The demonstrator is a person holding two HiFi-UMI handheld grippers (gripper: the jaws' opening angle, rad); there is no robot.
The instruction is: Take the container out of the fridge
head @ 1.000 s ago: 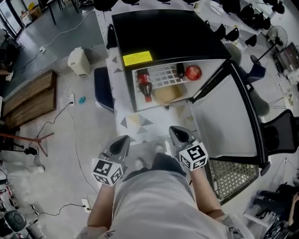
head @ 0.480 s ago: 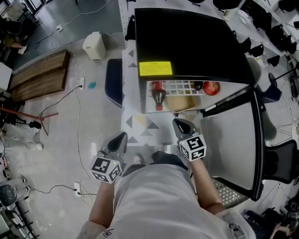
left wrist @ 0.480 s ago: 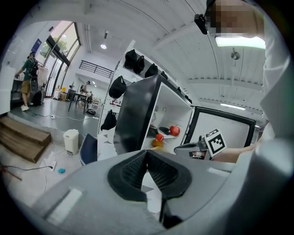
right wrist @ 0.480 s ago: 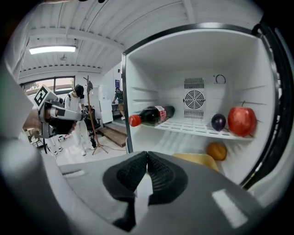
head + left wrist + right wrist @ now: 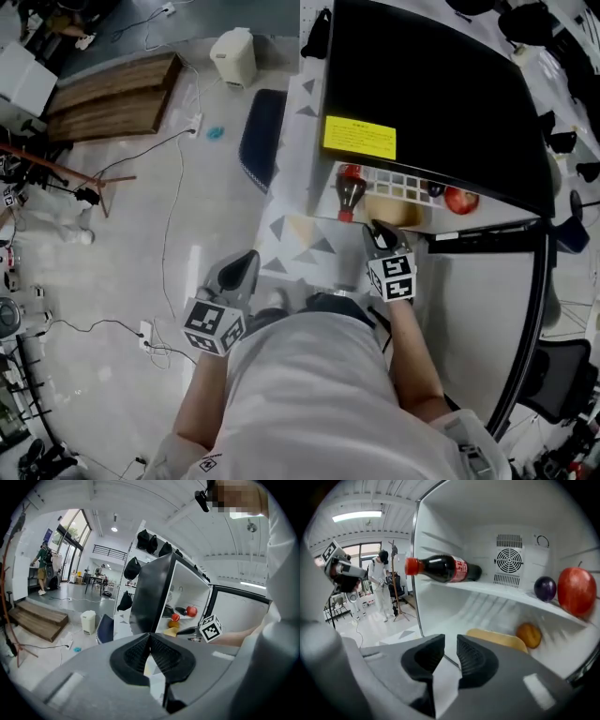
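Black fridge, door open, yellow sticker print unreadable; tan container on its floor at one o'clock of the right claw, whose jaws have just been opening, apart with nothing between; left claw pressed together, empty.

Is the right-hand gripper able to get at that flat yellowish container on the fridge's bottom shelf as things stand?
Probably yes. The fridge door stands open, and the right gripper, whose jaws have just been opening with nothing between them, faces the flat yellowish container with nothing in the way.
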